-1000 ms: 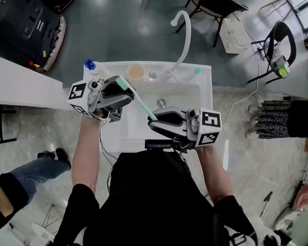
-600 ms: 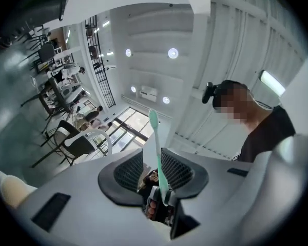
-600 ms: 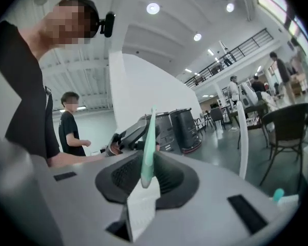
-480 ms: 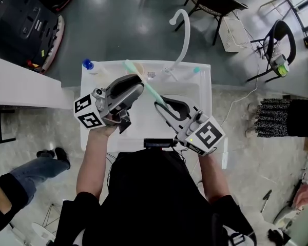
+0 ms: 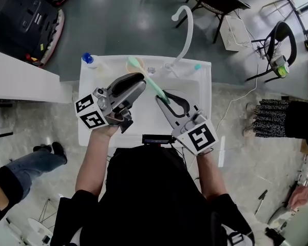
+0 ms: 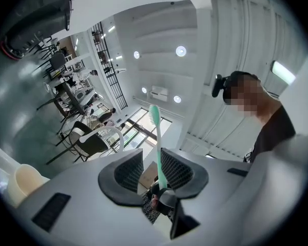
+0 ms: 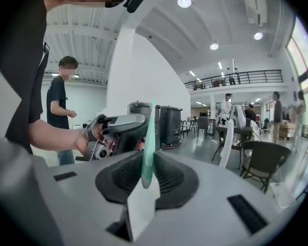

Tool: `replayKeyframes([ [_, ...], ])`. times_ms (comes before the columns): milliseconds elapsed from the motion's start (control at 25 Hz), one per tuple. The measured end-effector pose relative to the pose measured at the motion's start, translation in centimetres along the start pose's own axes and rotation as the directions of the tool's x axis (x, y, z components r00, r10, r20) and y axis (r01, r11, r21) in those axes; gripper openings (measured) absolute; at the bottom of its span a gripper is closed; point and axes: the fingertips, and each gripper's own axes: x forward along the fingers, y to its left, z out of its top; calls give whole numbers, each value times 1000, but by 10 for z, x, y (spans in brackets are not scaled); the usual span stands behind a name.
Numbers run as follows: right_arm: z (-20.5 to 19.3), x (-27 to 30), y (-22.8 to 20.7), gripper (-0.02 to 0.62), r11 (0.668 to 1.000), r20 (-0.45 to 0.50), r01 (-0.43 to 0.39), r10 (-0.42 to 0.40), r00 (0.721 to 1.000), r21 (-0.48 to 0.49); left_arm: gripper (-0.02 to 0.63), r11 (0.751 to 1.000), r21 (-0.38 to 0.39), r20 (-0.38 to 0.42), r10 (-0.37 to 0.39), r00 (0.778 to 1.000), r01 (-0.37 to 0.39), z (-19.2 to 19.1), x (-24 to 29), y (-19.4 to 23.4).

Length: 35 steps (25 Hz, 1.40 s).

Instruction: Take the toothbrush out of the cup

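Note:
A green toothbrush (image 5: 150, 82) hangs in the air over the white sink, out of the cream cup (image 5: 139, 65), with its head above the cup's rim. My right gripper (image 5: 163, 98) is shut on the handle; the handle rises between its pads in the right gripper view (image 7: 148, 147). My left gripper (image 5: 138, 85) sits just left of the brush. Its jaws have just been opening and now stand open. In the left gripper view the toothbrush (image 6: 157, 142) stands upright between them, with a gap at its left, and the cup (image 6: 22, 181) is at lower left.
The white sink unit (image 5: 92, 122) carries a curved white faucet (image 5: 188, 31), a blue-capped bottle (image 5: 87, 59) at its far left corner and a small teal item (image 5: 197, 66) at the far right. A black machine (image 5: 25, 19) and chairs (image 5: 280, 47) stand around. A bystander's leg (image 5: 25, 163) is at left.
The left gripper, earlier shut on the brush's head end, has let go and opened. Both grippers turned, and the brush now points toward the cup, held by the right gripper alone.

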Motion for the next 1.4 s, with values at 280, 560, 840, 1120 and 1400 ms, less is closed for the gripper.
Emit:
replayKeyframes([
  [280,16,-14,-12,66,992,29,113,-112,993,-47,98,997,-59,39,59,997,-57,-5,-18,0],
  [560,24,-38,-22,67,978,37,209,-209,977,-21,98,986,-30,36,165,986,-164,-6,-45,-8],
  [840,36,-51,-16,67,961,67,276,-275,959,-16,98,984,13,-4,180,984,-180,-8,-63,-20],
  [1120,33,-53,7,66,944,33,331,-330,943,-4,98,988,4,-33,152,988,-152,-10,-82,-26],
  [1400,34,-52,31,67,937,26,351,-350,936,1,98,993,12,-68,116,991,-115,-15,-90,-36],
])
